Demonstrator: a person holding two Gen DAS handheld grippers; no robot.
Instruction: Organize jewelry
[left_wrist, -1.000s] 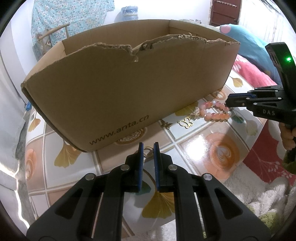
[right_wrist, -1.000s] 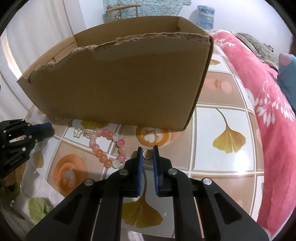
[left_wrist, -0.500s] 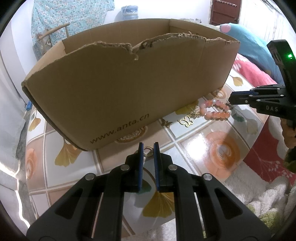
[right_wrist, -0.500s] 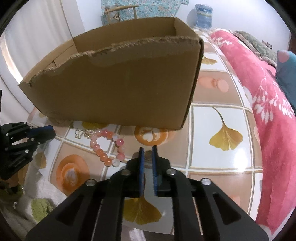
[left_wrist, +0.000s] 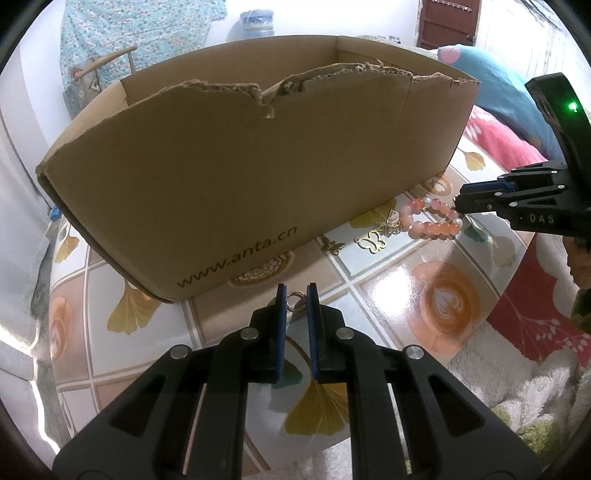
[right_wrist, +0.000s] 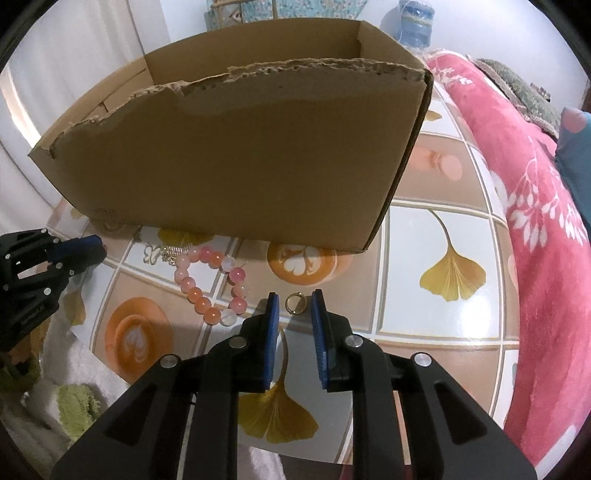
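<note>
The gold ring (right_wrist: 295, 303) lies flat on the tiled table (right_wrist: 436, 332), right between the tips of the right gripper (right_wrist: 295, 295). A second ago those blue pads stood almost together around it. Now they have drawn apart, with a little gap on each side, so the ring sits loose and neither pad presses on it.

The left gripper (left_wrist: 296, 287) has not changed. Its jaws are as narrow as before, and a second ring (left_wrist: 296, 301) fills the slit at their tips, pinched between the pads as far as I can see.

Just to the left of the right gripper's left finger lies the pink bead bracelet (right_wrist: 201, 301), its nearest beads almost touching that finger. Past it, toward the left gripper, lie some gold butterfly charms (left_wrist: 371, 242).

Beyond both rings stands the cardboard box (right_wrist: 240, 166). Its near wall is tall and ragged along the torn top, and its foot is near the rings. From the gold ring, bare tabletop runs to the right as far as a pink blanket (right_wrist: 535, 258) along that edge. Past the box's right-hand corner there is more tabletop. On the near side the table's edge runs under both grippers, with a white and green towel (right_wrist: 81, 369) below it on the left.
</note>
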